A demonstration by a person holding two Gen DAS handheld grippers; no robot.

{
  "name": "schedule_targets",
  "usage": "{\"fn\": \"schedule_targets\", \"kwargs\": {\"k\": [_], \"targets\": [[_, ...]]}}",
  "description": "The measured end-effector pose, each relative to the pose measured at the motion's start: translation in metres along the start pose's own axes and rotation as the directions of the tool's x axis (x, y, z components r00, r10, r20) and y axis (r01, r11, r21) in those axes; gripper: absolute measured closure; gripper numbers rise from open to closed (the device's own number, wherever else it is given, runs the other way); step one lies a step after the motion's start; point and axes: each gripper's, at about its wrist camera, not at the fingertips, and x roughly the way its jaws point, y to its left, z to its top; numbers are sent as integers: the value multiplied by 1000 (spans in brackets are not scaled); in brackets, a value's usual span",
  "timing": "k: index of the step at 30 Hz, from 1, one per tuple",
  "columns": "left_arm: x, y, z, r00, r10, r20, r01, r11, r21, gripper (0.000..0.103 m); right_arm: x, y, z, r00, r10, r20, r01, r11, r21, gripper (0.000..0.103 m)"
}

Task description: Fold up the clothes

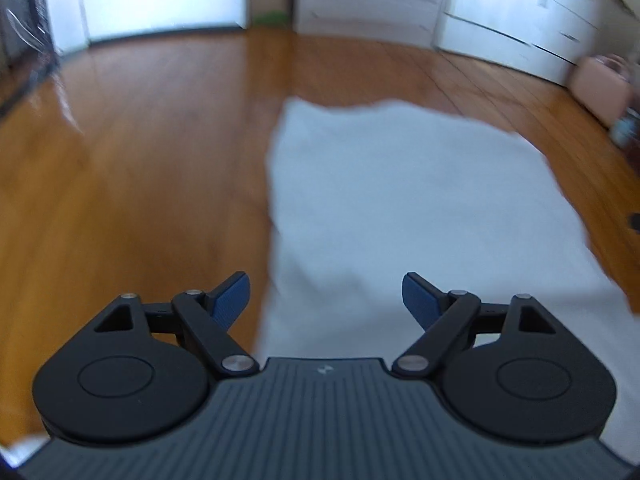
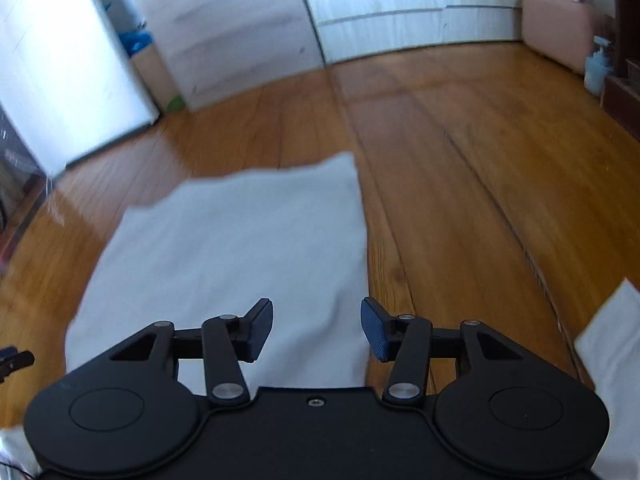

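Observation:
A white garment point(image 1: 400, 200) lies flat on the wooden floor, folded into a rough rectangle. In the left wrist view my left gripper point(image 1: 326, 300) hovers above its near left edge, open, with nothing between the blue pads. The same garment point(image 2: 240, 248) fills the middle of the right wrist view. Over its near right edge my right gripper point(image 2: 317, 328) stands open and holds nothing. A black part of the left gripper point(image 2: 14, 362) pokes in at the left border of that view.
White cabinets point(image 2: 400, 4) and drawers point(image 1: 540, 20) line the far wall. A pink case point(image 2: 556, 20) and a pale blue bottle point(image 2: 598, 68) stand at the right. Another white cloth point(image 2: 616, 360) lies at the near right. Wooden floor point(image 1: 140, 160) surrounds the garment.

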Motion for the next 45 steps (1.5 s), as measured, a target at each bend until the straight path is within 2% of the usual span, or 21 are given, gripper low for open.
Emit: {"fn": "schedule_targets", "kwargs": {"k": [1, 3, 4, 5, 8, 10, 12, 15, 18, 19, 22, 24, 25, 26, 28, 30, 31, 32, 35, 40, 45], "targets": [[-6, -4, -14, 1000, -21, -11, 21, 1000, -14, 29, -7, 2, -11, 1000, 10, -15, -11, 1000, -27, 49], [-16, -8, -39, 997, -67, -42, 65, 997, -46, 30, -26, 10, -29, 999, 35, -36, -38, 995, -92, 49], [-21, -11, -51, 994, -92, -60, 89, 995, -54, 36, -38, 16, -37, 998, 48, -43, -53, 990, -128, 49], [-26, -14, -60, 990, -112, -81, 109, 993, -45, 42, -49, 21, -45, 997, 61, -51, -69, 984, -163, 49], [-48, -33, -82, 986, -129, -108, 135, 990, 41, 48, -76, 50, -64, 993, 96, -69, -112, 951, -287, 51], [-63, -41, -96, 973, -197, -121, 205, 977, 57, 49, -94, 71, -87, 990, 100, -96, -129, 920, -370, 59], [-73, -41, -114, 950, -271, -157, 280, 959, 34, 49, -109, 92, -123, 988, 98, -123, -143, 881, -451, 60], [-90, -54, -145, 958, -230, -171, 256, 955, 151, 49, -126, 110, -183, 985, 90, -146, -154, 839, -522, 60], [-91, -73, -148, 967, -208, -150, 243, 930, 275, 47, -125, 112, -222, 985, 53, -162, -130, 849, -513, 61], [-88, -78, -147, 968, -207, -141, 241, 923, 299, 42, -122, 112, -231, 985, 41, -168, -122, 855, -505, 61], [-71, -93, -144, 973, -181, -143, 220, 917, 333, 41, -108, 110, -228, 982, 15, -188, -103, 879, -466, 61], [-59, -94, -149, 970, -162, -180, 214, 921, 325, 46, -102, 115, -224, 979, 3, -204, -102, 873, -477, 61], [-53, -92, -152, 968, -160, -196, 217, 922, 321, 54, -101, 118, -224, 980, -8, -199, -93, 866, -491, 61], [-48, -91, -155, 965, -157, -211, 220, 923, 317, 70, -98, 119, -224, 983, -17, -184, -77, 866, -494, 61], [-44, -91, -159, 968, -141, -206, 208, 911, 355, 75, -93, 118, -221, 985, -17, -172, -65, 886, -459, 61], [-43, -93, -160, 970, -142, -196, 209, 901, 381, 77, -89, 113, -219, 986, -18, -168, -56, 904, -424, 76], [-44, -93, -159, 970, -143, -197, 209, 901, 380, 83, -88, 111, -218, 986, -25, -162, -46, 906, -421, 93], [-44, -93, -157, 971, -140, -193, 206, 902, 380, 92, -89, 110, -218, 989, -42, -145, -26, 898, -439, 98], [-52, -92, -151, 982, -105, -155, 158, 907, 389, 92, -103, 107, -216, 997, -67, -50, 35, 875, -483, 98], [-87, -69, -129, 983, -173, -64, 184, 941, 283, 92, -125, 99, -204, 997, -66, 40, 77, 893, -444, 98], [-136, -57, -113, 970, -230, 81, 207, 953, 222, 93, -162, 107, -186, 988, -37, 148, 100, 891, -443, 98]]}}
